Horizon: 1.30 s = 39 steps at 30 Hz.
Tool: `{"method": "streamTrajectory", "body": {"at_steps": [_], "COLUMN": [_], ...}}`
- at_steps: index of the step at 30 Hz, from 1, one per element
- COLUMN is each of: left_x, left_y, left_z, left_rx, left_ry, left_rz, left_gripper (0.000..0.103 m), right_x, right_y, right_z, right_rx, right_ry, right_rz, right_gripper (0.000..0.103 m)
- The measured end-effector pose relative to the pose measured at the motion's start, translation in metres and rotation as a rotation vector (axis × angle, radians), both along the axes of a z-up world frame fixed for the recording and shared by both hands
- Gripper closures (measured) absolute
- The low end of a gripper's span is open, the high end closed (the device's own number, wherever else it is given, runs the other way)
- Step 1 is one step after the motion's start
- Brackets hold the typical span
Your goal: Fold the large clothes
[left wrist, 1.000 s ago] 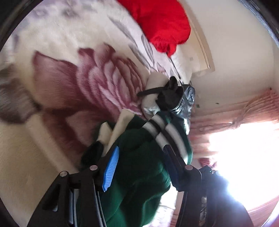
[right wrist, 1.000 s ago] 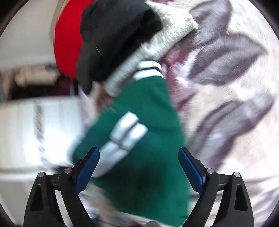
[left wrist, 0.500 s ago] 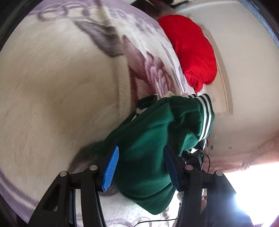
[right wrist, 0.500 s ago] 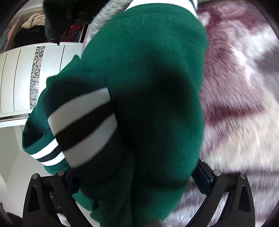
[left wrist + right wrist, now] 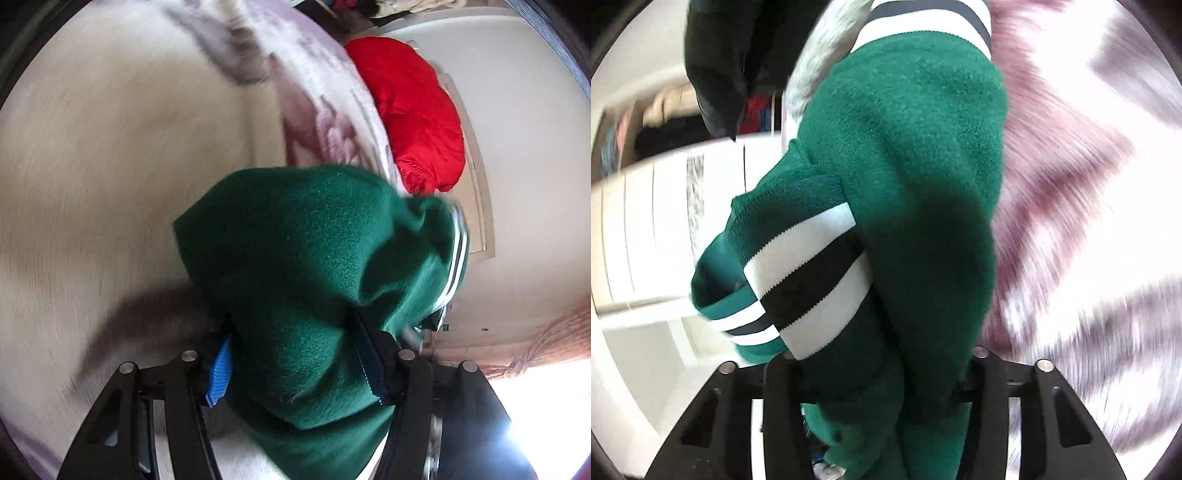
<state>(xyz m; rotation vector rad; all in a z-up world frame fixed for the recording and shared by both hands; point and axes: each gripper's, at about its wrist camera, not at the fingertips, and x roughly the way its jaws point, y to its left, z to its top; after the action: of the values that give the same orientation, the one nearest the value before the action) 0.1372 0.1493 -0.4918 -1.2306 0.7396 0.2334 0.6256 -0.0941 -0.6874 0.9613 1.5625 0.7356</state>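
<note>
A dark green fleece garment (image 5: 314,240) with white and black striped cuffs (image 5: 809,273) hangs bunched over a flowered plush blanket (image 5: 110,166). My left gripper (image 5: 295,354) has a thick fold of it pinched between its blue pads (image 5: 221,369); its jaws are opening slightly. In the right wrist view the green garment (image 5: 916,166) fills the middle and drapes over my right gripper (image 5: 875,373), hiding its pads. Those jaws are closing, with the cloth squeezed narrow between them.
A red garment (image 5: 413,110) lies at the blanket's far edge by the wall. A black, fleece-lined garment (image 5: 720,66) sits beyond the green one. White cupboard panels (image 5: 646,229) stand to the left, and a pink curtain (image 5: 546,332) hangs by a bright window.
Both grippers sank toward the blanket with the green garment. The right jaws, wide apart and empty a second ago, have come in on the cloth. The left view swung round, the green bundle now closer.
</note>
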Motion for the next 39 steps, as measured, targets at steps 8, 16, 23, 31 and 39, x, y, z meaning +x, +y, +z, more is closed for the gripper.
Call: {"method": "streamTrajectory", "body": {"at_steps": [8,16,23,31,39], "left_x": [0.041,-0.005,-0.017,0.007,-0.006], "left_y": [0.057,0.016,-0.052,-0.073,-0.03], "left_z": [0.014,0.057,0.058,-0.016,-0.056], "left_rx": [-0.029,0.1,0.343,0.508,0.175], "left_ry": [0.068,0.113,0.362,0.568,0.407], "left_rz": [-0.238,-0.252,-0.366,-0.412,-0.358], "left_gripper": [0.047,0.046,0.046,0.005,0.0], "right_x": [-0.213,-0.24,-0.196,-0.049,-0.025], "right_y": [-0.054,-0.07,-0.073,0.046,0.108], "right_z": [0.007,0.016,0.13,0.16,0.123], "right_rx": [0.085,-0.089,-0.341,-0.478,-0.431], "right_ry": [0.372,0.437,0.146,-0.407,-0.29], "right_rz": [-0.362,-0.284,0.008,0.266,0.43], "right_gripper": [0.056,0.031,0.022,0.005,0.074]}}
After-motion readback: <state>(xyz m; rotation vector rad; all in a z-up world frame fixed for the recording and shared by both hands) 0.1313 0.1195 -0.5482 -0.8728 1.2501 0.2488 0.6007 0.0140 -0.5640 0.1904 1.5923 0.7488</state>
